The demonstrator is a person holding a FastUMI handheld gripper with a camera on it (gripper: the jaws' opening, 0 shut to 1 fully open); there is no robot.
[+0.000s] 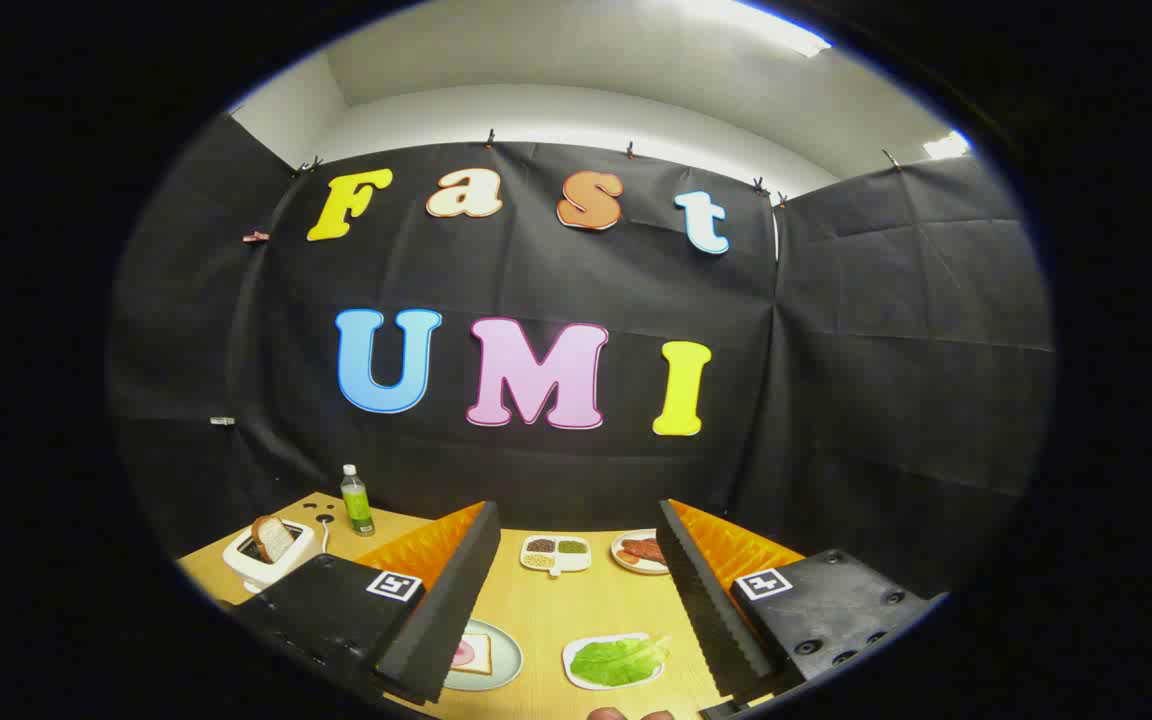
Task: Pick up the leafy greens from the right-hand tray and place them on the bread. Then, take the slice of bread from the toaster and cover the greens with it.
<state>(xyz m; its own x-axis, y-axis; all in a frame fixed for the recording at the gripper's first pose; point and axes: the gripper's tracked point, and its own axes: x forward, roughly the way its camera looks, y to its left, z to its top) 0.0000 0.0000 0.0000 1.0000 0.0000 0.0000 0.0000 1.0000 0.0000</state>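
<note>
The gripper is held above the desk with its jaws spread wide, nothing grasped. The leafy greens are seen on a white tray between the fingers, toward the near edge. Just beside it, a plate carries bread, partly hidden by one finger. A slice sticks up from the toaster near the far left corner, next to what's probably a drink bottle.

On the tabletop, the leafy greens lay in a tray near the front edge, with a plate holding bread to its left. Toward the back edge sat a divided dish and, right of it, another plate. The toaster, with a slice standing in it, stood at the left edge, a bottle behind it. The gripper hung above with its jaws wide apart.
</note>
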